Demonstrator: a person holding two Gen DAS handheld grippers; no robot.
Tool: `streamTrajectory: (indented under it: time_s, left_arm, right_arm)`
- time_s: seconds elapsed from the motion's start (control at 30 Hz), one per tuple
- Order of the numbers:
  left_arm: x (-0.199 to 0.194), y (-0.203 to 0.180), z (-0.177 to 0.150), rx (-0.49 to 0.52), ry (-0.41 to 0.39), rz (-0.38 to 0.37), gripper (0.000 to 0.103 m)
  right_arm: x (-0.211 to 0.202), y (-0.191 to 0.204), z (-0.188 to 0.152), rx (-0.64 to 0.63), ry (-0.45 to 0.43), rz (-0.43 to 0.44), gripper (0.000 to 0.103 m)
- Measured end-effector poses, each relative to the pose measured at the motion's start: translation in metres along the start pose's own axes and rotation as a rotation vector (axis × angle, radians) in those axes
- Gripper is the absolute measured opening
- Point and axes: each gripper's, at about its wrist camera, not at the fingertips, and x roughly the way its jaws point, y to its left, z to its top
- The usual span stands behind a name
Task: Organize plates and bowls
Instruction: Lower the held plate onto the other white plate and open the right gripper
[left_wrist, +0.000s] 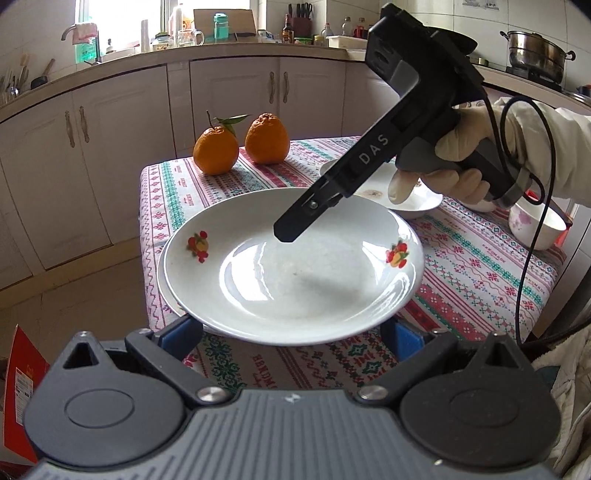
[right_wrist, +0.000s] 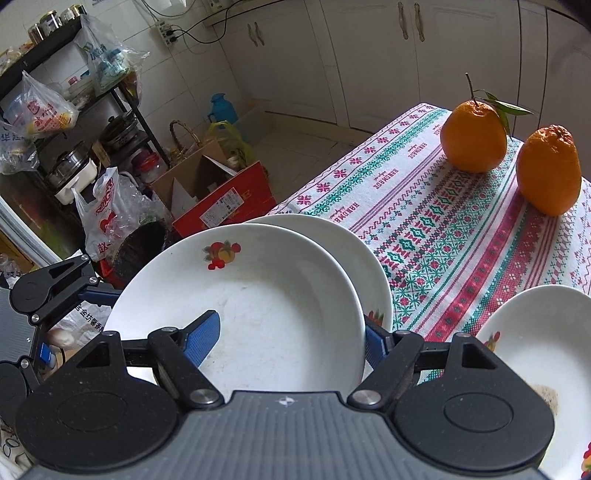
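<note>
A white plate with fruit prints lies on top of a second white plate near the table's corner. My left gripper is open, its blue pads on either side of the near rim and partly hidden under it. My right gripper is open around the top plate: one pad rests inside it, the other outside its rim by the lower plate. In the left wrist view its finger hangs over the plate. A third plate and a small bowl sit further right.
Two oranges stand at the table's far edge on the patterned cloth. The plate stack overhangs the table's left edge. A red box, bags and a rack stand on the floor beyond it. Kitchen cabinets run behind.
</note>
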Motion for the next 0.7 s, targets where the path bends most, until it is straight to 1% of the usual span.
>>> streamTrajectory:
  time_s: [0.27, 0.7]
  left_arm:
    - [0.005, 0.009, 0.001, -0.028, 0.016, -0.005, 0.102]
    - [0.015, 0.015, 0.000, -0.029, 0.026, 0.009, 0.102]
  right_arm:
    - [0.008, -0.001, 0.004, -0.001, 0.011, -0.007, 0.083]
    - [0.010, -0.002, 0.001, -0.013, 0.022, -0.026, 0.083]
